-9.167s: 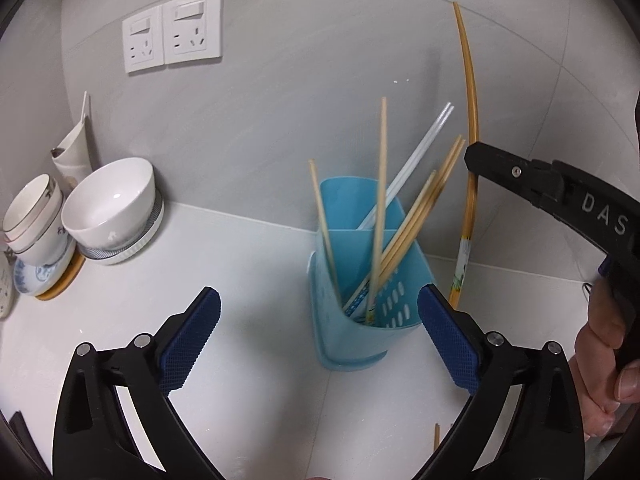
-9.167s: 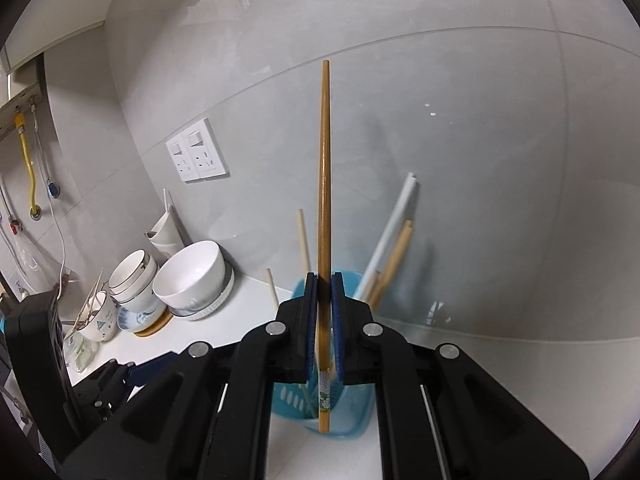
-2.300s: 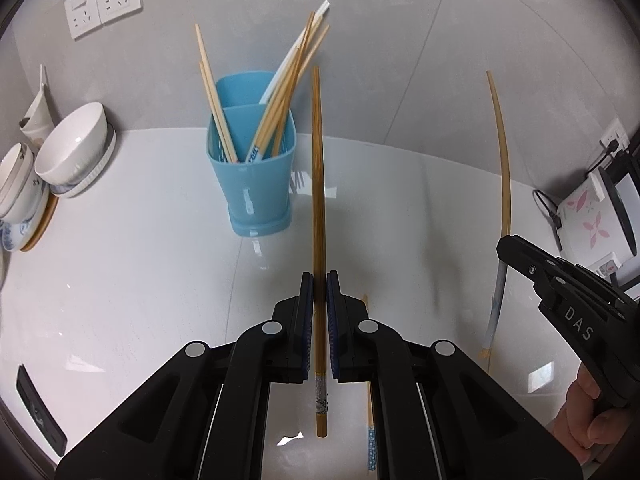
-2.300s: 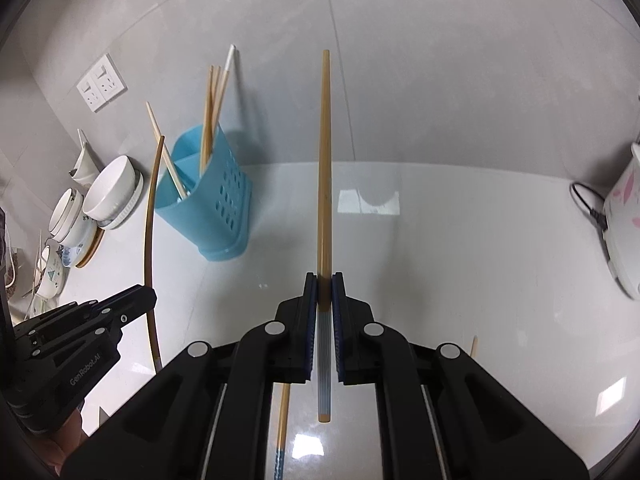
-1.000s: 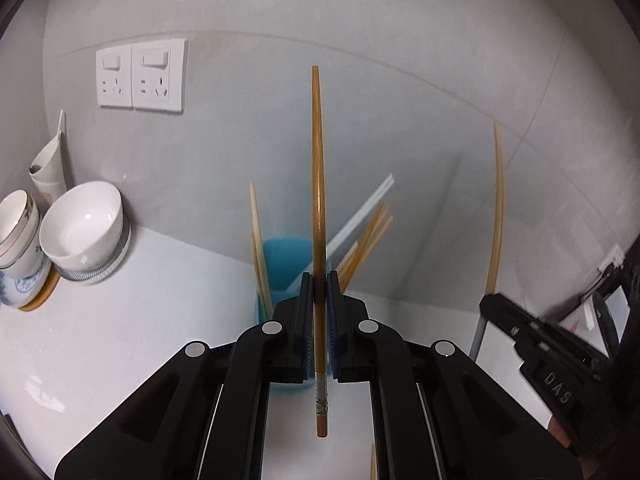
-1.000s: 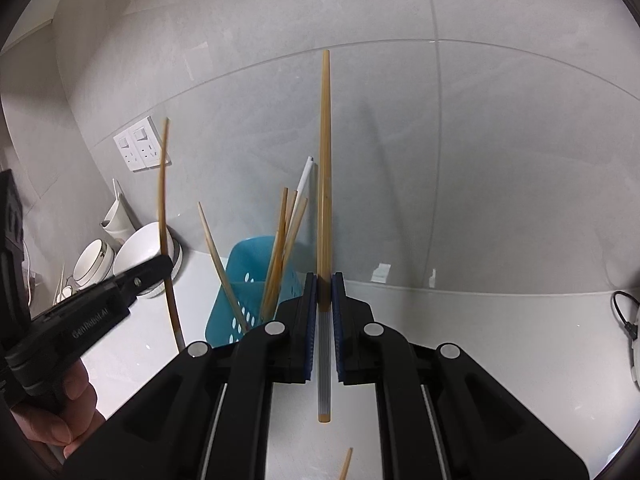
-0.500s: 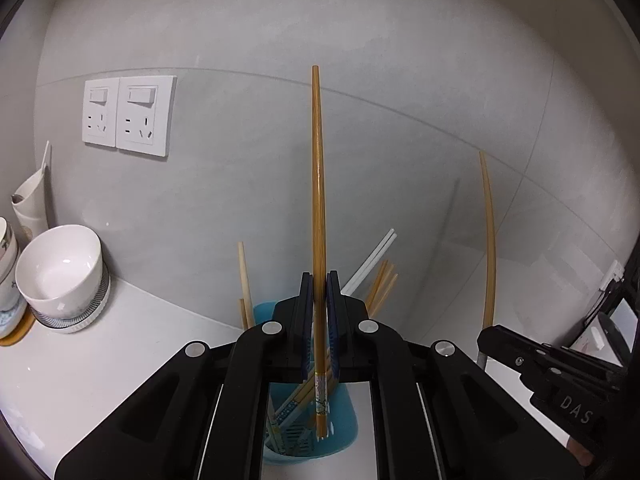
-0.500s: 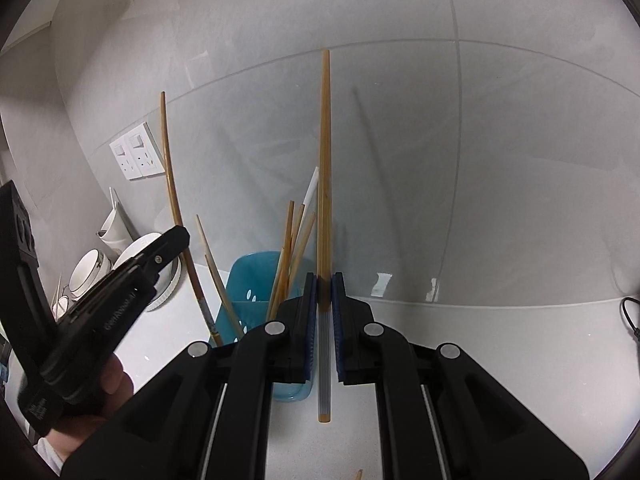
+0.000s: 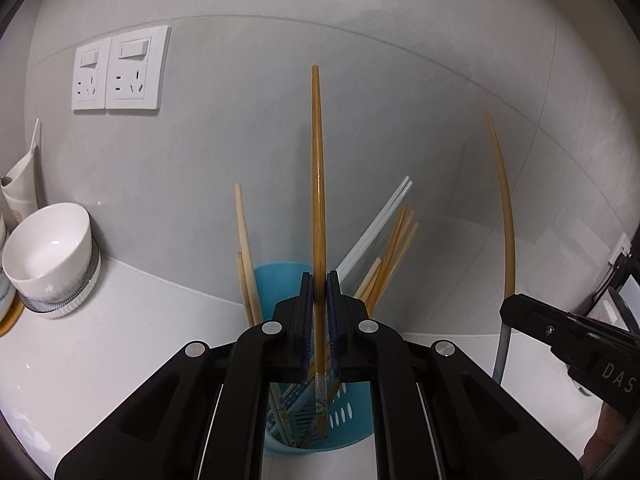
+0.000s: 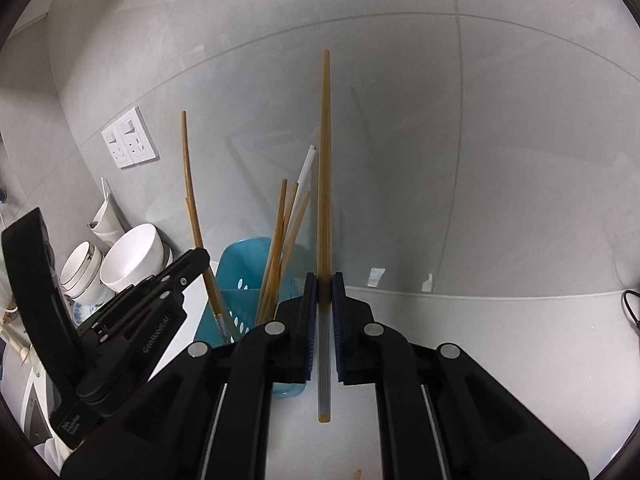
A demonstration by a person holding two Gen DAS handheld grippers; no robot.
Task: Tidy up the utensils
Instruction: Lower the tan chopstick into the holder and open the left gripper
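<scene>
A blue utensil holder (image 9: 280, 276) stands on the white counter by the wall with several chopsticks in it; it also shows in the right wrist view (image 10: 240, 264). My left gripper (image 9: 319, 280) is shut on a brown chopstick (image 9: 318, 200), held upright with its lower end down inside the holder. My right gripper (image 10: 324, 280) is shut on another brown chopstick (image 10: 325, 168) with a grey lower end, held upright just right of the holder. The right gripper's chopstick also shows in the left wrist view (image 9: 505, 216).
White bowls (image 9: 48, 252) and cups (image 10: 82, 264) are stacked at the left on the counter. A double wall socket (image 9: 118, 74) is on the grey tiled wall. A black cable (image 10: 632, 308) lies at the far right. A chopstick tip (image 10: 357, 473) lies on the counter near me.
My left gripper has lowered its chopstick into the blue holder and come closer to it. My right gripper holds its chopstick nearly still beside the holder.
</scene>
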